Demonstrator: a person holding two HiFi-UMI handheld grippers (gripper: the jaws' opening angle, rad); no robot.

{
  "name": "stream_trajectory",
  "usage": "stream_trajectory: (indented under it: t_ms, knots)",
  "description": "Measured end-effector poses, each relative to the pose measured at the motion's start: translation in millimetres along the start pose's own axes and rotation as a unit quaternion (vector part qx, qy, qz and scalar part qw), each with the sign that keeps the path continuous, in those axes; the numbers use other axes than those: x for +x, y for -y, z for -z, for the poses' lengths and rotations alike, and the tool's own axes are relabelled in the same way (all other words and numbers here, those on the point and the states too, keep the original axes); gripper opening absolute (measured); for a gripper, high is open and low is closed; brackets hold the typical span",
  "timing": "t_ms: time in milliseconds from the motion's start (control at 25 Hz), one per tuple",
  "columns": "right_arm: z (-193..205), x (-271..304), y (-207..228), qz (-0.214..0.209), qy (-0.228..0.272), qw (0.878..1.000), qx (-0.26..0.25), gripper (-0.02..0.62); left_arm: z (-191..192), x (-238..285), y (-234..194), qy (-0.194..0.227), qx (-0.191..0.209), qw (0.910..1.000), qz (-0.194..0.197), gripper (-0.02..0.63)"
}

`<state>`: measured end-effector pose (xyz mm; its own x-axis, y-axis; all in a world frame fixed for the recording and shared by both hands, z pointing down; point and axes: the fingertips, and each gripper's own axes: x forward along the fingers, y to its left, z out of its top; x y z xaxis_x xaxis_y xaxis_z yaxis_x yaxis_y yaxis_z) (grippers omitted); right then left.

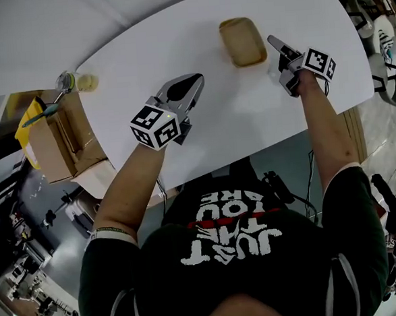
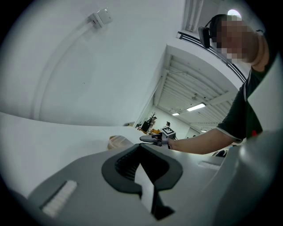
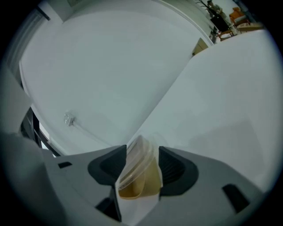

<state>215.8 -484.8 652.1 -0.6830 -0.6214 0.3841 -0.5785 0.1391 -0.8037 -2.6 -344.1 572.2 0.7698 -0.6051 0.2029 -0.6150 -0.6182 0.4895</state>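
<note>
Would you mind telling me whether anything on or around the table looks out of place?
One thing: a small bottle appears to lie on its side at the very left edge of the table, right beside the open cardboard box. The tan container looks upright and intact.
</note>
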Motion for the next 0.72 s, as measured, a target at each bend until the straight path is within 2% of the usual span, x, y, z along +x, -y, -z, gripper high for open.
stream_trajectory:
  t_ms: [200, 720]
  knots:
    - [3, 9, 8, -0.018, -0.001, 0.999, 0.046, 0.199, 7, 3, -1, -0.003, -0.005, 1.0, 0.001, 0.008]
    - [3, 21, 18, -0.037, 0.012, 0.995, 0.089, 0.198, 11, 9, -1, -0.007, -0.013, 0.9999, 0.001, 0.008]
